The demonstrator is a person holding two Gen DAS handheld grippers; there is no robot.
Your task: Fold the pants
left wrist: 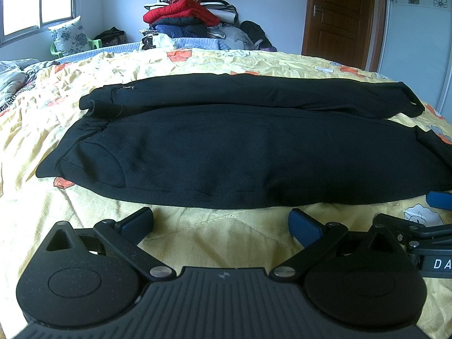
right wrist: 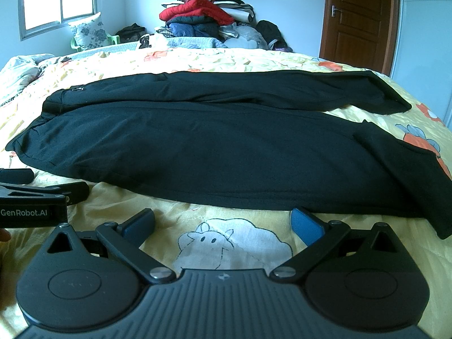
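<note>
Black pants (left wrist: 226, 147) lie spread flat across the yellow bed cover, waistband to the left, both legs running right, side by side. They also fill the middle of the right wrist view (right wrist: 226, 147). My left gripper (left wrist: 221, 221) is open and empty, just short of the near edge of the pants. My right gripper (right wrist: 223, 223) is open and empty, close to the near leg's edge. The right gripper shows at the right edge of the left wrist view (left wrist: 435, 226); the left gripper shows at the left edge of the right wrist view (right wrist: 34, 195).
The yellow patterned bed cover (left wrist: 197, 243) is wrinkled. A tall pile of folded clothes and bedding (left wrist: 192, 14) stands behind the bed. A flowered pillow (left wrist: 72, 35) sits on a green chair by the window. A brown door (left wrist: 341, 14) is at the back right.
</note>
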